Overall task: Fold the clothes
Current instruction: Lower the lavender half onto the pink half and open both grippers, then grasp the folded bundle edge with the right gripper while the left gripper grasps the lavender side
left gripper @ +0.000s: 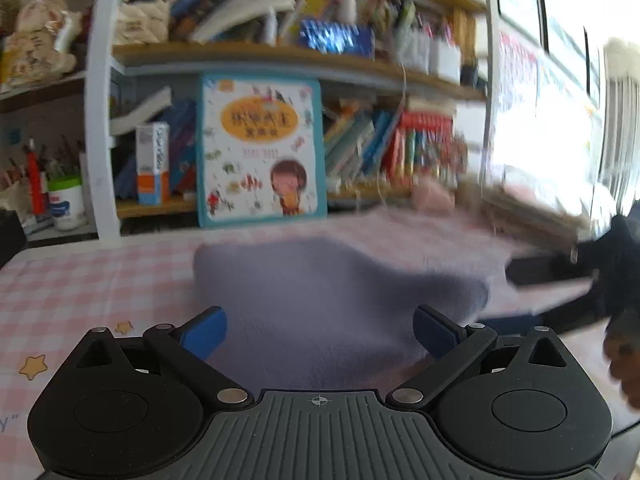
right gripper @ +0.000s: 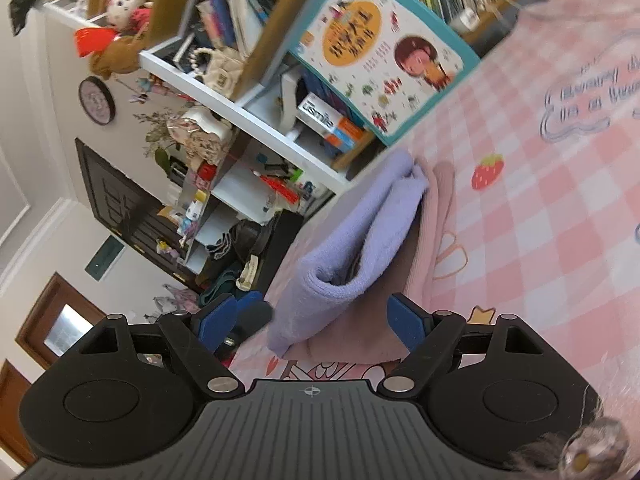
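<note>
Both grippers, left gripper (left gripper: 319,330) and right gripper (right gripper: 316,322), stand spread wide and empty. Mid-frame, a folded lavender garment (right gripper: 356,240) lies atop a pink garment (right gripper: 434,232) on the pink checked counter (right gripper: 560,240), below a picture book (left gripper: 260,148).

Lavender garment (right gripper: 360,236) on pink cloth (right gripper: 436,216); pink-white checked tablecloth (right gripper: 560,208), apparently strawberry-printed.

Bright daylight throughout; blown-out white glare from the window (left gripper: 552,120) at right of the left wrist view. Heavy motion blur there across the cluttered wooden bookshelf (left gripper: 280,56) and the folded lilac knit garment (left gripper: 332,300). Sharper in the tilted right wrist view, soft shadow beneath the garment's fold. Strong fisheye bending and dark corners in both
</note>
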`<state>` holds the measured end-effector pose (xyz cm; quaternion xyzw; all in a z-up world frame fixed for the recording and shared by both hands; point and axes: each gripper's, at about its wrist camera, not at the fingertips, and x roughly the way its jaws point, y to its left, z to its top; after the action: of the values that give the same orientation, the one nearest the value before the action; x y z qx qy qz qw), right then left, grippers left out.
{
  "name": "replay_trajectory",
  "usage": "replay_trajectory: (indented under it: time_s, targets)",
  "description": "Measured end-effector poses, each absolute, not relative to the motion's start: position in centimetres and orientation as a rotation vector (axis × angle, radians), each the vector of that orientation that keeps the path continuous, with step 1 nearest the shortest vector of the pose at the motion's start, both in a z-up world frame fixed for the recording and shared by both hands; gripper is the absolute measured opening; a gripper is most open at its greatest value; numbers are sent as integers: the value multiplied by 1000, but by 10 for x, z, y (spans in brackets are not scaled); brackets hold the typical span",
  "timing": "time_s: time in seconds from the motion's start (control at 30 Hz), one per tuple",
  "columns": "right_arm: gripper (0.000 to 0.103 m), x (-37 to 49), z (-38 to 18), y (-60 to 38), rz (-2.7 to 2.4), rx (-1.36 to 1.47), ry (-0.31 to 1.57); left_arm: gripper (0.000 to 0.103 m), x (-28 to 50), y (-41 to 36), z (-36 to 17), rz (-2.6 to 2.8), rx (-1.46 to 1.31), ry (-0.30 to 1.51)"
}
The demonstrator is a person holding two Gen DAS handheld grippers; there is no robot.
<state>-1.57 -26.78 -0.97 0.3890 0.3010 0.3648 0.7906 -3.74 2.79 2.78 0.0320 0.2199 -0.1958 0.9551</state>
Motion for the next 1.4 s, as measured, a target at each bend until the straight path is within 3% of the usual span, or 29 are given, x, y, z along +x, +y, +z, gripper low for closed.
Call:
replay_trajectory:
  time_s: [0.2, 0.77, 0.87, 0.9, 0.93, 1.0, 1.17, 1.23, 1.3, 1.4]
  targets:
    - [81, 0, -22, -256, 785, 868, 715, 103, -40, 9, 11, -392, 270, 468]
    - [80, 24, -8, -245, 669, 745, 726, 103, -47, 64, 35, -356, -39, 426]
    - [73, 30, -7, -237, 635, 686, 733, 103, -44, 65, 33, -356, -61, 430]
    - [62, 31, -5, -233, 621, 654, 731, 103, -44, 65, 32, -349, -51, 431]
    - [41, 31, -2, -228, 608, 610, 723, 103, -44, 64, 31, -341, -39, 433]
    - [19, 24, 8, -217, 599, 490, 666, 103, -44, 63, 30, -325, -19, 429]
    - [15, -26, 38, -193, 732, 160, 312, 103, -44, 69, 32, -304, -38, 419]
    - [15, -22, 35, -191, 686, 142, 357, 103, -42, 72, 32, -299, -55, 427]
    - [15, -1, 22, -194, 575, 174, 515, 103, -41, 75, 32, -295, -72, 436]
    - [21, 17, 4, -204, 514, 255, 645, 103, -37, 78, 30, -306, -111, 465]
